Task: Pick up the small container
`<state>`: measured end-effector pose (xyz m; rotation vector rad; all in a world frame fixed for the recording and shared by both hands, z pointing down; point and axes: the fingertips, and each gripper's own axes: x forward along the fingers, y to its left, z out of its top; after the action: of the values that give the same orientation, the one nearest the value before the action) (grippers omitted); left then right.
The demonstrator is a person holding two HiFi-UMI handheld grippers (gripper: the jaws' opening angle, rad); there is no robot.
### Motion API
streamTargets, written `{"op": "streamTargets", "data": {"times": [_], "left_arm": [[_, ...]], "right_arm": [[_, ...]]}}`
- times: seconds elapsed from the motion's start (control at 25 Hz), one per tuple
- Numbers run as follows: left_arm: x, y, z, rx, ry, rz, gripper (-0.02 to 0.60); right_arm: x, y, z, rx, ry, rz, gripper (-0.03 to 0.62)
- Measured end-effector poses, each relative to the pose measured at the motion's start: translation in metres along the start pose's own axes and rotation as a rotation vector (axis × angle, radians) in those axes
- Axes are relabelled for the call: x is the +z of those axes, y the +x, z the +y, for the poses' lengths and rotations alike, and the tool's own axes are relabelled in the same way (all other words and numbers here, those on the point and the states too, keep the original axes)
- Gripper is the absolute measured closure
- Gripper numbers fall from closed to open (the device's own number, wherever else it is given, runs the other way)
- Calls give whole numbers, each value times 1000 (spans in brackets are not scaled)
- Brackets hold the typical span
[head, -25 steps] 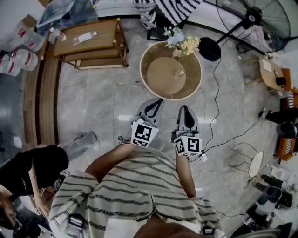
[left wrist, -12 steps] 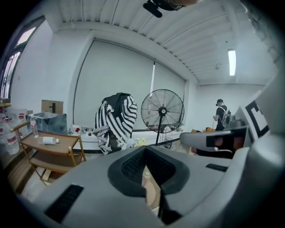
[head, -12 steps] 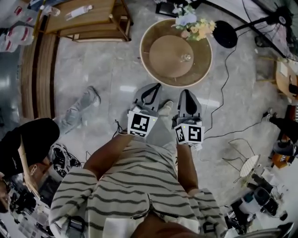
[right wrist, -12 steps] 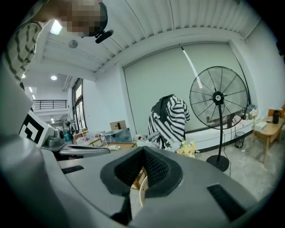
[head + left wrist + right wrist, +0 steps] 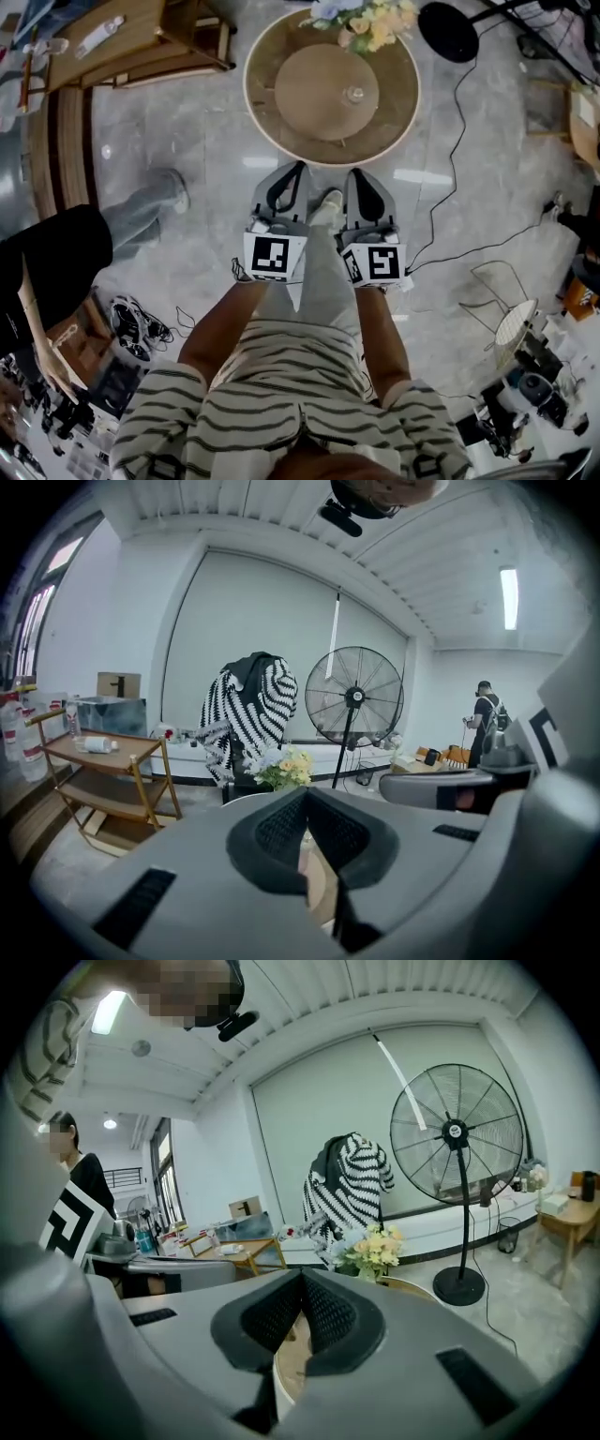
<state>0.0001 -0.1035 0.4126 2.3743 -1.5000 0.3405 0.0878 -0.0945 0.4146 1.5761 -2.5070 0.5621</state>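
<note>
Two closed, empty tools: the left hand-held gripper (image 5: 296, 169) and the right hand-held gripper (image 5: 356, 174) hang side by side just short of the near rim of the round surface (image 5: 265, 124), each with jaws pressed together on nothing. The small container (image 5: 355, 94) stands on that surface, slightly right of its centre, well apart from both. Flowers (image 5: 361, 13) sit at the surface's far edge.

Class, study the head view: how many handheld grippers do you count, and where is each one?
2. The left gripper is left of the picture's centre. The right gripper is just beside it. Both are shut, empty and point toward the round table. None appears hidden.
</note>
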Motion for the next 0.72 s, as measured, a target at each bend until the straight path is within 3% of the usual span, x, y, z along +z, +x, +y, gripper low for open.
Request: {"op": "streamTargets", "data": {"times": [0.72], "left_arm": [[-113,94,12,15,-25,46,578]], "right_arm": [[-126,77,-96,-65,30,53,585]]}}
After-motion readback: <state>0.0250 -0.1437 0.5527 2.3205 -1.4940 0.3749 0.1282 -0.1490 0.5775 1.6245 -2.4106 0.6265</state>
